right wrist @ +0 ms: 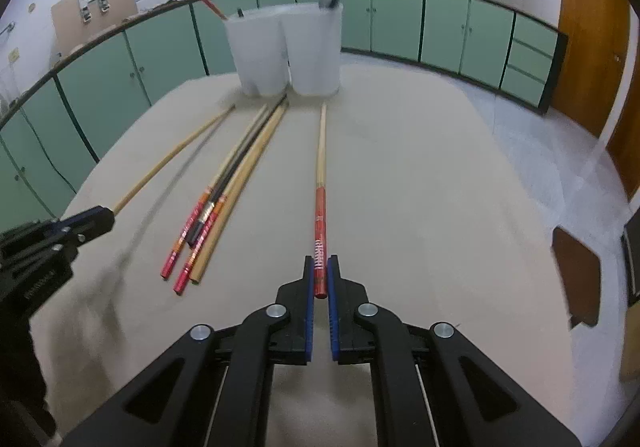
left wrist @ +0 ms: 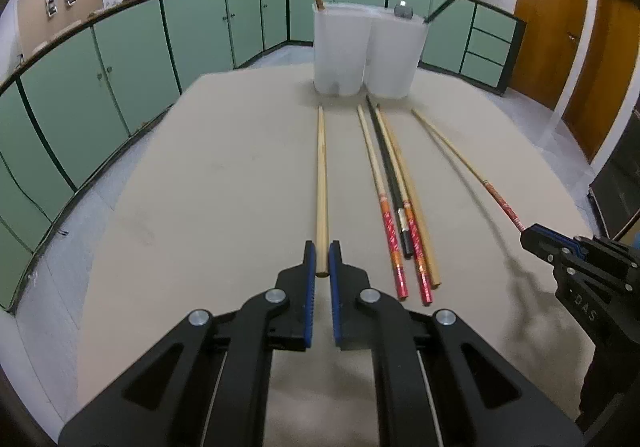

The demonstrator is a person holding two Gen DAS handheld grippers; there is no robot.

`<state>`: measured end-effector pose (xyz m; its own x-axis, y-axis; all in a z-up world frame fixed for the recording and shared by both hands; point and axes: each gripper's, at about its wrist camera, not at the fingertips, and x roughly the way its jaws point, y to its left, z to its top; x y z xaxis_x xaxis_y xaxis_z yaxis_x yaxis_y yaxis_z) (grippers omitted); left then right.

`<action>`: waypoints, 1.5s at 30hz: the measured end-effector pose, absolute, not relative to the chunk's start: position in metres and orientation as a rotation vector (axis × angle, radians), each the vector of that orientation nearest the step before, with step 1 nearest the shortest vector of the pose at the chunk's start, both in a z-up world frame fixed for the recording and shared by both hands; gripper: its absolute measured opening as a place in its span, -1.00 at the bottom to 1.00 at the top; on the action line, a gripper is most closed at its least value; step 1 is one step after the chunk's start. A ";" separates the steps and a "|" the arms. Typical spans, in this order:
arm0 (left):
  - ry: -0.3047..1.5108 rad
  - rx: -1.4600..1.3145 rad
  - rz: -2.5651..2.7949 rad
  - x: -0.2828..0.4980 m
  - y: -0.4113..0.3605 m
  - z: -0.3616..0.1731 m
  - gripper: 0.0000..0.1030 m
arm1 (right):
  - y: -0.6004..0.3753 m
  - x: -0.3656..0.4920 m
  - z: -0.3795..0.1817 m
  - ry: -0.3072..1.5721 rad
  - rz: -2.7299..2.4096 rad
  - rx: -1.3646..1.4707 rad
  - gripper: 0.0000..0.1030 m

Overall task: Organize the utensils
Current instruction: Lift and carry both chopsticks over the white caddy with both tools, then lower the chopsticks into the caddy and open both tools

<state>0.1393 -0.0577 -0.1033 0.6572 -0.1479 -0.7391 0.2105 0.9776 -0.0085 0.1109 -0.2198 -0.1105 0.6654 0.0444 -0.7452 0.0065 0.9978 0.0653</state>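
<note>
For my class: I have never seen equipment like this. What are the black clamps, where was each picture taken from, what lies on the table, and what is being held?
The clamps are hand-held grippers; a person works one in each hand, and each carries a camera looking along its fingers. In the left view, the left gripper is shut on a plain wooden chopstick. In the right view, the right gripper is shut on a red-handled chopstick. On the tan table lie four loose chopsticks and two white containers with utensils inside.
</note>
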 end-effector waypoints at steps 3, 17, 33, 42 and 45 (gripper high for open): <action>0.786 0.083 -0.209 0.133 -0.054 -0.081 -0.88 | -0.221 0.109 -0.096 0.814 0.026 0.059 -0.88; 0.584 0.065 -0.268 0.143 -0.047 0.013 -0.89 | -0.244 0.120 -0.006 0.658 0.072 0.058 -0.89; 0.520 0.085 -0.376 0.187 -0.071 0.067 -0.89 | -0.246 0.169 0.084 0.615 0.225 0.006 -0.89; 0.384 0.065 -0.417 0.189 -0.073 0.122 -0.89 | -0.253 0.181 0.149 0.507 0.254 -0.021 -0.89; 0.324 0.058 -0.420 0.198 -0.076 0.143 -0.89 | -0.252 0.193 0.166 0.471 0.243 -0.041 -0.89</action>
<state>0.1977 -0.0764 0.1430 0.8627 -0.3910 -0.3207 0.4093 0.9123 -0.0111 0.1928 -0.2515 0.1664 0.8631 0.2220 -0.4536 -0.2408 0.9704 0.0167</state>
